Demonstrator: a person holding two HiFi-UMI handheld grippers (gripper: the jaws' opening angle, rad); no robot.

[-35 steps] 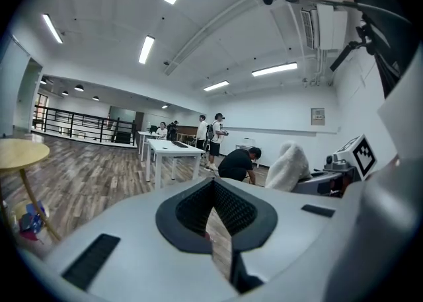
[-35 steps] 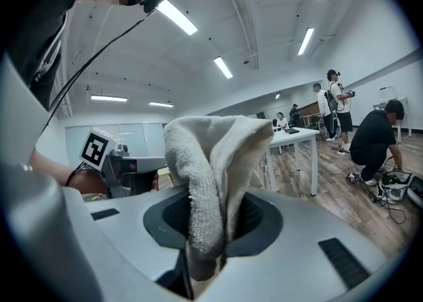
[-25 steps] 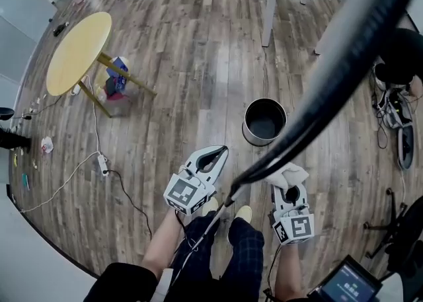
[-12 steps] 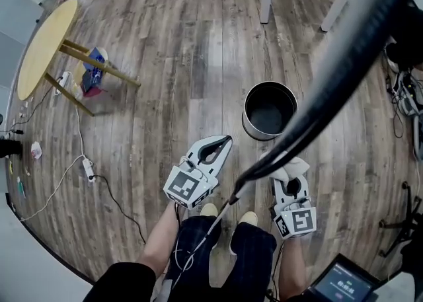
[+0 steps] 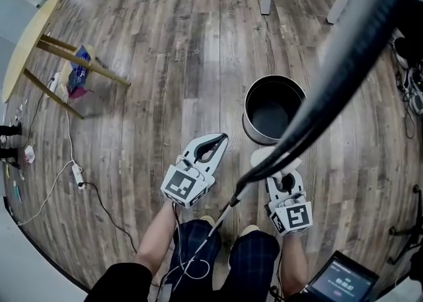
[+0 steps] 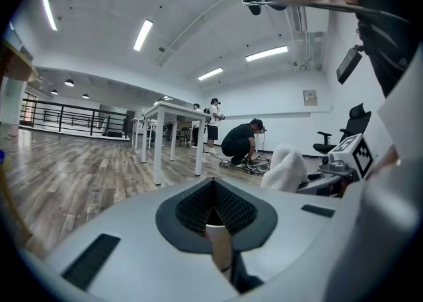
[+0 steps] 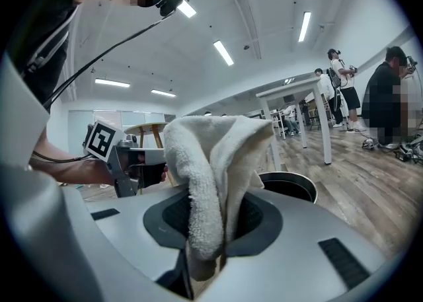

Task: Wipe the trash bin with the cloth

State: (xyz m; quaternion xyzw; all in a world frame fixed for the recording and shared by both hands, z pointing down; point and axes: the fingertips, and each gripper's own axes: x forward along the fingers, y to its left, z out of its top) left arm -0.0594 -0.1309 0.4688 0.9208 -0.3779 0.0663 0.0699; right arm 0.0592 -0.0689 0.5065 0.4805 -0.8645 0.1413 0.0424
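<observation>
Now: right gripper [image 5: 280,164] is clamped on the cloth [image 5: 268,156], jaws closed onto a fold, white terry bunched up and draped over the tips; left gripper [image 5: 221,141] has its jaws drawn together, tips meeting, nothing between them; both are held low in front of the person's legs. Trash bin [image 5: 250,129] stands upright on the wooden floor [image 5: 165,63], long axis vertical, open mouth up, interior dark and seemingly empty. Key relation: the bin lies straight ahead of the right gripper and a touch to its right, near the cloth but not touching; in the right gripper view only the rim shows, just past the hanging cloth. From the left gripper the bin sits ahead and well off to its right, so the right, cloth-bearing gripper is clearly the nearer. Judgement: wiping not yet begun; the approach calls for a short push forward and down to bring the cloth against the near wall or rim; since the wall is curved and vertical, the cloth face should meet it side-on, not from above. Risk: a light bin may slide when pressed; the free left gripper could steady it.
</observation>
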